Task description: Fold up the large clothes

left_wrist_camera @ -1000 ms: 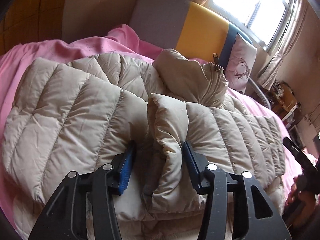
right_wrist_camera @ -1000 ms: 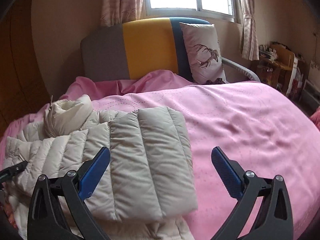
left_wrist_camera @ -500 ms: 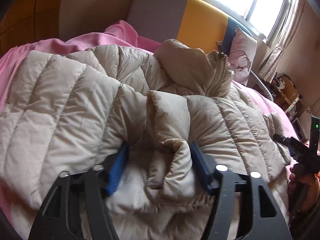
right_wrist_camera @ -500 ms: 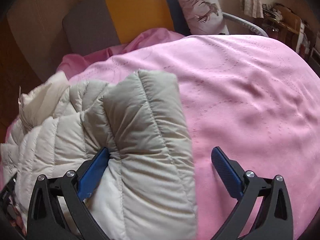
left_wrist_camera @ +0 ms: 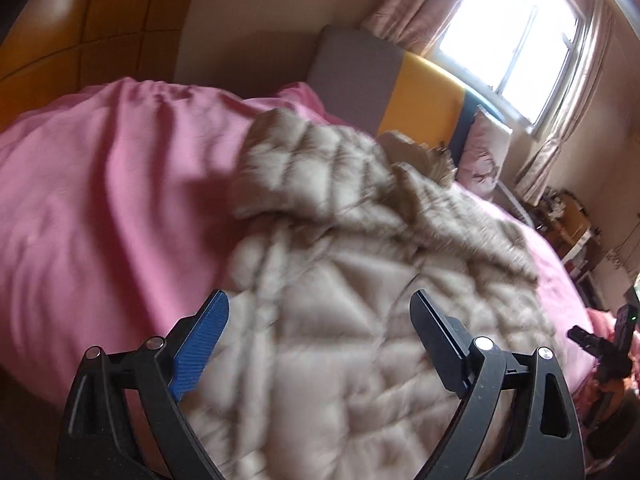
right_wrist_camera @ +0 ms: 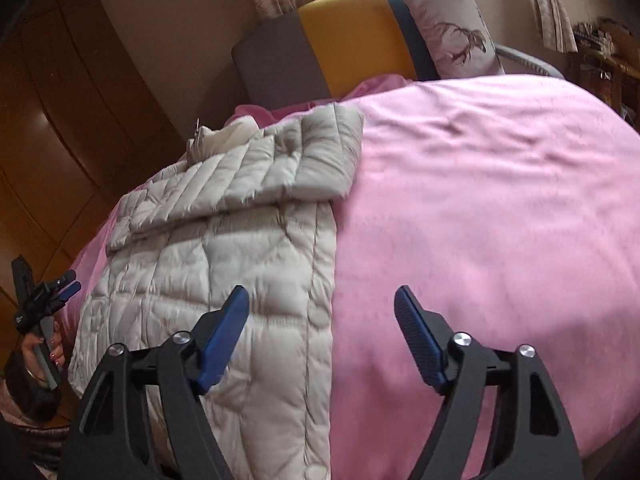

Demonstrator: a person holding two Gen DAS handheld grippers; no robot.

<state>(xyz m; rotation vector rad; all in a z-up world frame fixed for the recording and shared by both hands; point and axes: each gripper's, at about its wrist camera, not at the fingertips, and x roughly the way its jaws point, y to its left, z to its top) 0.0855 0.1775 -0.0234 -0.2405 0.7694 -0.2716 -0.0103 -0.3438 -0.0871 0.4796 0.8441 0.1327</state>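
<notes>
We are looking along both pairs of tongs at a beige quilted down jacket [right_wrist_camera: 224,280] that is lying on a pink bedspread [right_wrist_camera: 480,220], on the half of the bed nearer the brown wooden wardrobe [right_wrist_camera: 60,120]. One padded sleeve [right_wrist_camera: 280,168] is lying folded across the upper part of the jacket, and the collar end is pointing toward the grey, yellow and blue headboard [right_wrist_camera: 340,40]. A white cushion printed with a deer [right_wrist_camera: 448,36] is leaning against that headboard.

Our left gripper [left_wrist_camera: 320,344] is hovering above the jacket's lower quilted panel with its jaws opening wide; the fabric is showing below the gap, but neither pad is pressing on it. The left view is badly blurred, so we cannot tell the finer creases there.

Our right gripper [right_wrist_camera: 320,340] is hanging over the jacket's long right edge, where padding is meeting the bedspread. Its jaws are closing, yet they are standing apart and gripping nothing. In the right view the left gripper is also showing small at the far left edge, held in a hand [right_wrist_camera: 42,354].
</notes>
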